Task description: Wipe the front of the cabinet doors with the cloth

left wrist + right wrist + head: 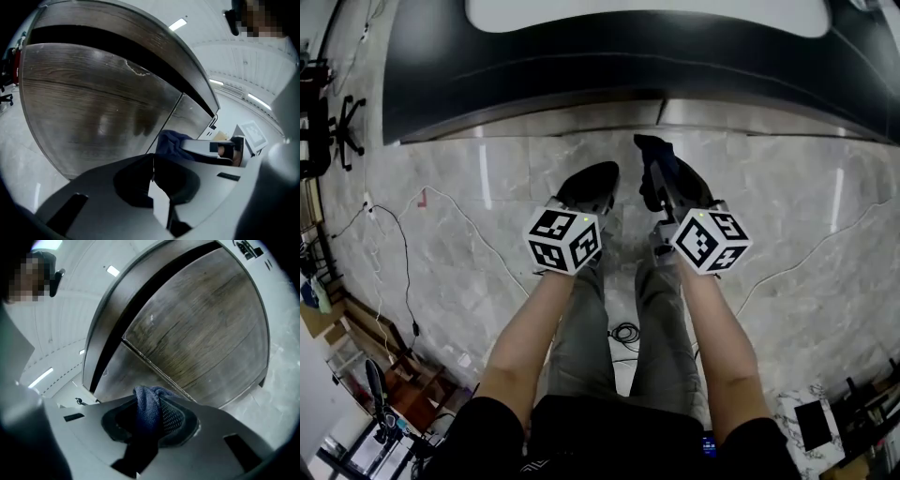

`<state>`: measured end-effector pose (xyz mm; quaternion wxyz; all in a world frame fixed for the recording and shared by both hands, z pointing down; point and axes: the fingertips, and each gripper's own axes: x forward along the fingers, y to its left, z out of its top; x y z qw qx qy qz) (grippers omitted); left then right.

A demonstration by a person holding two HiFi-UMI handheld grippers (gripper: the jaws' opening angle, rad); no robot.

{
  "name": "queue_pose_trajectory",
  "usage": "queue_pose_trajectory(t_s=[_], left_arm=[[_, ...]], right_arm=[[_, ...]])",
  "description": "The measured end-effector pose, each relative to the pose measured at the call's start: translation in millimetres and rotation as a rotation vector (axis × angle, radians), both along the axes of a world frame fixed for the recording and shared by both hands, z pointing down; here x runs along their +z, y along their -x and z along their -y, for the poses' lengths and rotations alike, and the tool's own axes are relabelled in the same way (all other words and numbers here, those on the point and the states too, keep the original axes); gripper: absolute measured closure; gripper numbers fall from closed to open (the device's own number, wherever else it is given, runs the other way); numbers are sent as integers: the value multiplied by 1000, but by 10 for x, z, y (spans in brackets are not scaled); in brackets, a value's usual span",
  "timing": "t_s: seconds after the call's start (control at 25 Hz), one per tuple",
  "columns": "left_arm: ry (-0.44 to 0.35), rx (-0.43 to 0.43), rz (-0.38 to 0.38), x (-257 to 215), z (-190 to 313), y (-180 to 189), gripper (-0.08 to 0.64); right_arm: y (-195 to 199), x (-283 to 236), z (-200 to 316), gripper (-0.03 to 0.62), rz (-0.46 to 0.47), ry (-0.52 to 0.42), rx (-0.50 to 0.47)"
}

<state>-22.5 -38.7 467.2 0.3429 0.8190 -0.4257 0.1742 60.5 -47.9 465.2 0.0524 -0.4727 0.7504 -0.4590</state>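
Note:
A dark blue cloth [149, 408] is pinched between the jaws of my right gripper [150, 420], with a fold sticking out past the tips. In the head view the cloth [659, 161] and right gripper [656, 178] hang just short of the cabinet front [572, 117]. Two wood-grain cabinet doors [206, 329] meet at a thin seam [154, 366] ahead of the cloth, which is apart from them. My left gripper [589, 183] sits beside the right one, its jaws closed with nothing between them [152, 171]. From the left gripper view the doors [93, 103] and the cloth [169, 140] show too.
A dark countertop [609, 66] overhangs the doors. The marble floor [469, 234] carries cables [394, 246] at left and one at right [797, 267]. An office chair [342, 122] stands far left, and clutter lies at the lower left [384, 394] and lower right [825, 422].

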Motion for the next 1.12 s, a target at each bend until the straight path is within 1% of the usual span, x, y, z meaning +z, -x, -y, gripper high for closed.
queue_pose_trajectory(t_s=[0.12, 0.24, 0.36, 0.48, 0.6, 0.76, 0.92, 1.04, 1.12], left_arm=[[-12, -45, -16, -140, -38, 12, 551], [-4, -71, -61, -260, -110, 46, 551], [9, -57, -102, -304, -133, 16, 551], [-7, -28, -105, -334, -113, 32, 551], [-22, -30, -122, -305, -70, 81, 551], [-42, -49, -119, -358, 42, 65, 551], [-57, -90, -126, -475, 179, -123, 551], [-57, -118, -134, -428, 164, -176, 551], [-57, -122, -139, -452, 133, -282, 551]], right_arm=[[8, -140, -43, 508, -3, -15, -26], [79, -258, -95, 508, -8, -27, -40], [172, -433, -33, 508, 0, -53, -46], [248, -572, 18, 508, 6, -87, -32], [248, -608, 58, 508, 15, -121, -8], [117, -717, 171, 508, 59, -146, 35], [-154, -808, 302, 508, 62, -148, 37], [-227, -764, 307, 508, 80, -153, 39], [-319, -746, 332, 508, 84, -146, 38]])
